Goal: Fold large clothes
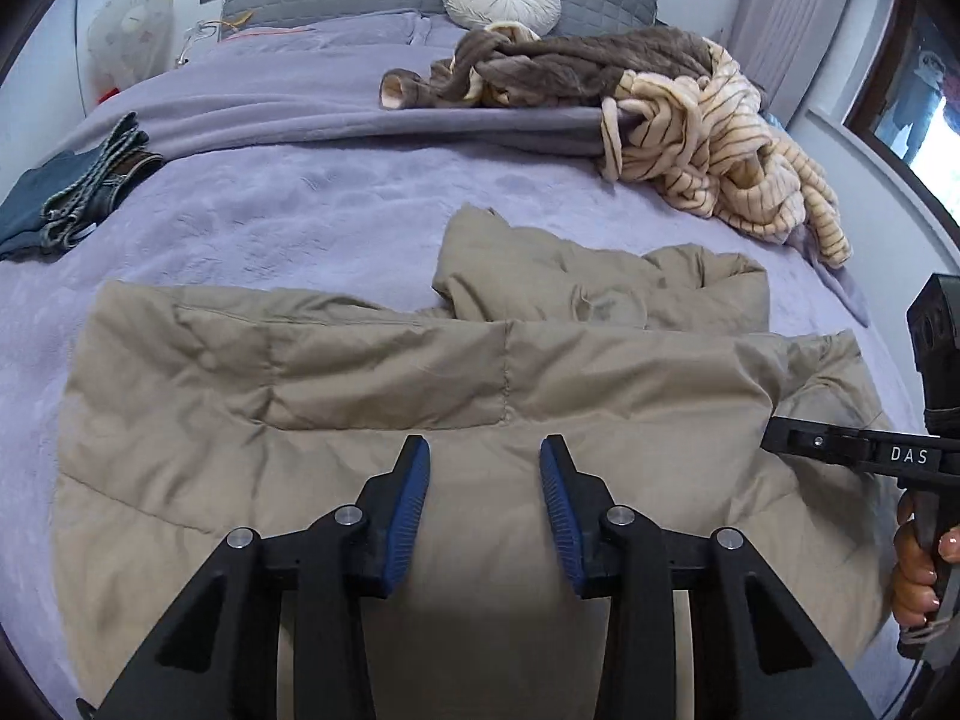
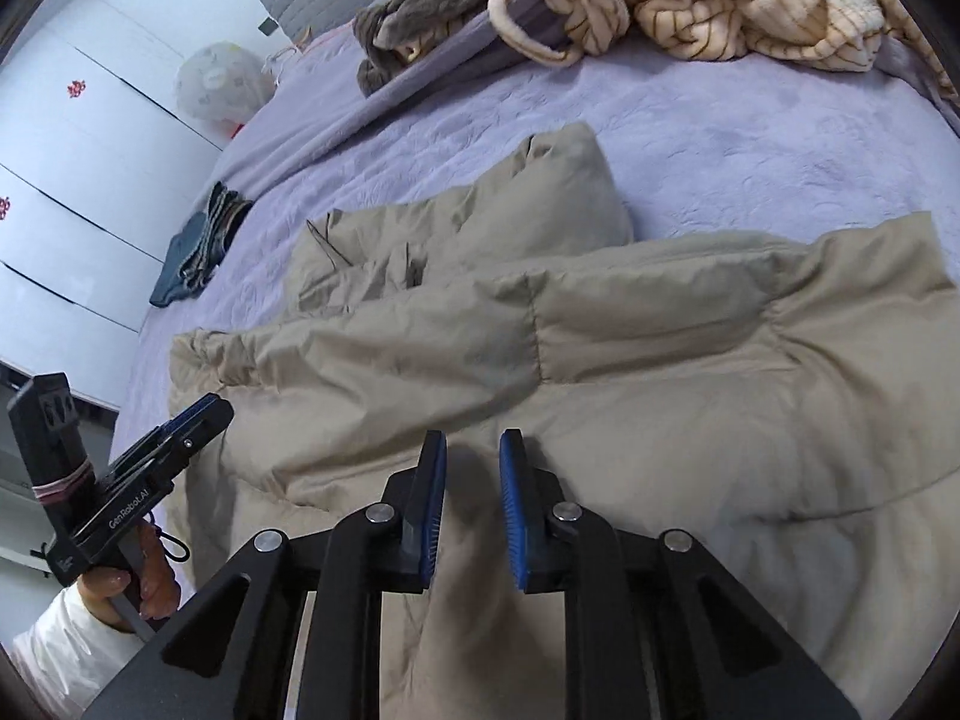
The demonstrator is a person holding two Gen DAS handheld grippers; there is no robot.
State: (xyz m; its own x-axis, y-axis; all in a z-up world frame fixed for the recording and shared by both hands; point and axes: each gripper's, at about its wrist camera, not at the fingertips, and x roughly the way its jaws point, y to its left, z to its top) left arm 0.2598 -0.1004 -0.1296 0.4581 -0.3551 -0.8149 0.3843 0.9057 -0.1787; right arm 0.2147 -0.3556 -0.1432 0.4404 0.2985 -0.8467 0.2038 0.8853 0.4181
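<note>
On the bed [image 1: 300, 198], the coat [image 1: 420, 372] lies long axis left-right, just beyond both grippers: left [image 1: 485, 504] wide open, right [image 2: 473, 501] part-open, both empty.

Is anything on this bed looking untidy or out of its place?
Yes. The striped cream garment and brown garment lie tangled in a heap near the pillows. The beige jacket is spread out with its hood crumpled.

Both wrist views look closely down across the jacket [image 1: 420, 372] [image 2: 600, 360].
</note>
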